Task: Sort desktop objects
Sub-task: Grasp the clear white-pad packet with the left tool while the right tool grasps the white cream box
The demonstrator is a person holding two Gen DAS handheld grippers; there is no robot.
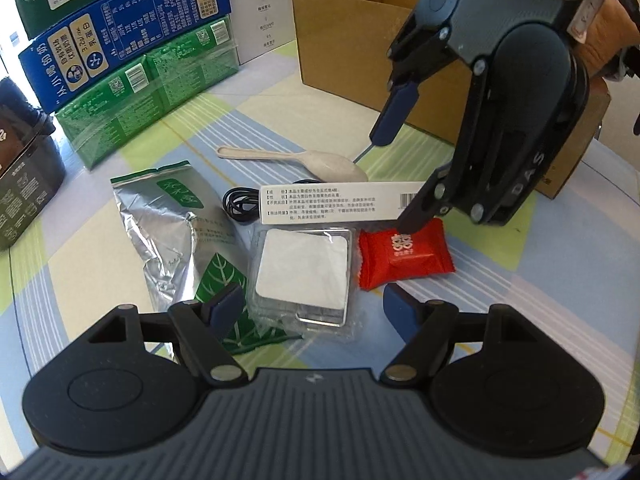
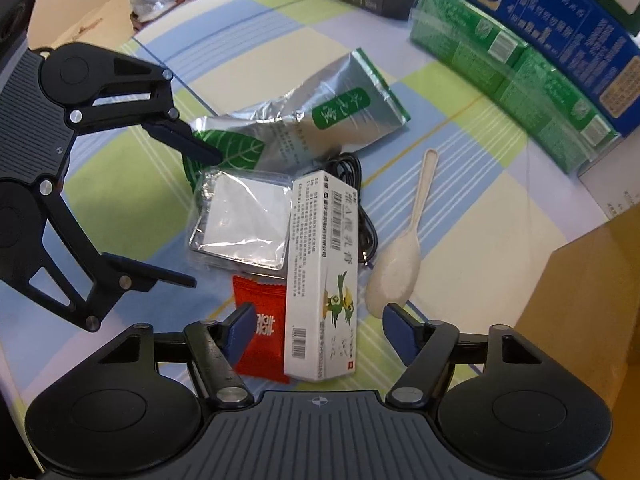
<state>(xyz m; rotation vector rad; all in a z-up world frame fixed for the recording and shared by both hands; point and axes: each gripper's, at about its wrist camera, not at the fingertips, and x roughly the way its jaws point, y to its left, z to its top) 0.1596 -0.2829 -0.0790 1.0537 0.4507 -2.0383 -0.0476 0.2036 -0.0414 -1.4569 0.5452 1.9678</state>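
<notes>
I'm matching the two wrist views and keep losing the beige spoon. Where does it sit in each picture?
Left wrist view: the beige spoon lies upper centre, handle pointing left, beyond the white carton.
Right wrist view: the beige spoon lies right of centre, handle pointing up, just right of the white carton.
Shared landmark: the black cable coiled beside the carton.

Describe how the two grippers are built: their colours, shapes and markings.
Both match. The left gripper and right gripper have a ribbed grey body, black linkage arms with silver pins, round black side discs and blue pads. The right one's side reads DAS in the left view.
</notes>
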